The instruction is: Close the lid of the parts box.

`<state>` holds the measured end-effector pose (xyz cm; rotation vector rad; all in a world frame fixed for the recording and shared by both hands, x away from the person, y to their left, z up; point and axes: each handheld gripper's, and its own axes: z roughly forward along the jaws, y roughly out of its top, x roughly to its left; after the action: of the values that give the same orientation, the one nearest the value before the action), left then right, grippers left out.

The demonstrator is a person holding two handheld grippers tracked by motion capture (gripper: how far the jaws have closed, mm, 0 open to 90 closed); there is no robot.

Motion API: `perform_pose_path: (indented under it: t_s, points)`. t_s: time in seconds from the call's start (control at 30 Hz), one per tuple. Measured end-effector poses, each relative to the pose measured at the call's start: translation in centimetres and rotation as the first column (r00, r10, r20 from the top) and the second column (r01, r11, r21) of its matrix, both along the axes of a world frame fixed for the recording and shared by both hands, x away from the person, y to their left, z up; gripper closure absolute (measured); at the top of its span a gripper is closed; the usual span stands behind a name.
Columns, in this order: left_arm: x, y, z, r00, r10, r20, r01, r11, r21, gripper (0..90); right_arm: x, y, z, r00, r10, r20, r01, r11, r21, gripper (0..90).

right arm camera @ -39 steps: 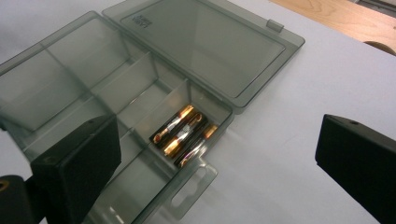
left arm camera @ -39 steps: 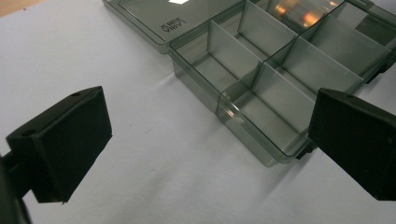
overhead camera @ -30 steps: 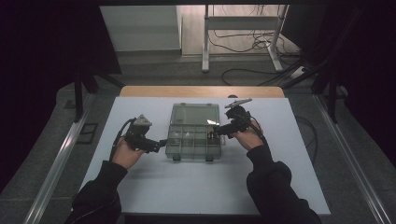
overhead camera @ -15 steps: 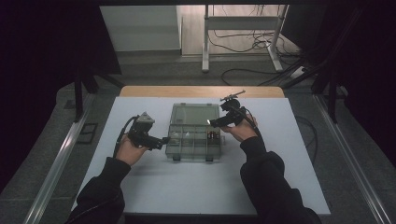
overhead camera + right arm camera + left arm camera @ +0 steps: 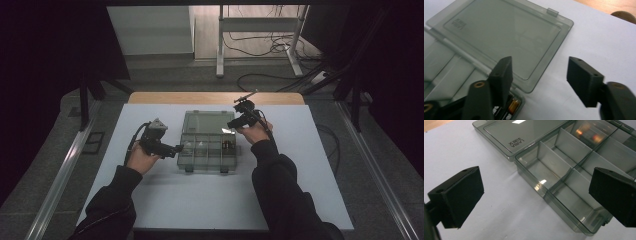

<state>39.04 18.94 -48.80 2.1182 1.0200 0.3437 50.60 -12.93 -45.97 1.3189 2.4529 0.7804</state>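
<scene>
The smoky-grey transparent plastic compartment box (image 5: 207, 147) lies at the centre of the high view on the white desk (image 5: 165, 200), its flat lid (image 5: 207, 122) folded open and lying flat behind the tray. The left gripper (image 5: 176, 149), at left of centre, has its fingers spread wide with nothing between them, aimed at the box's left end. The right gripper (image 5: 231, 125), at the tray's upper right corner, has fingers that have just been closing to about half width, with nothing in them; in the right gripper view one finger (image 5: 503, 73) hangs over the lid's hinged edge by a compartment holding small batteries (image 5: 512, 107) (as they seem to be). As I judge it, closing now could nip the lid edge or the tray wall, and with the left fingers not steadying the light box, it could skid or tip, spilling the contents.
</scene>
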Motion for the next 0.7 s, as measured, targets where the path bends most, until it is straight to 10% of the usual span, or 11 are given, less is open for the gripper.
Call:
perform_pose_path:
  t_s: [0.7]
  points:
    - [0.9, -1.0, -0.7, 0.9998, -0.015, -0.009, 0.016, 0.9997, 0.017, 0.4, 2.9, 1.2, -2.4, 0.9953, -0.074, -0.063, 0.070, 0.9955, -0.065, 76.2]
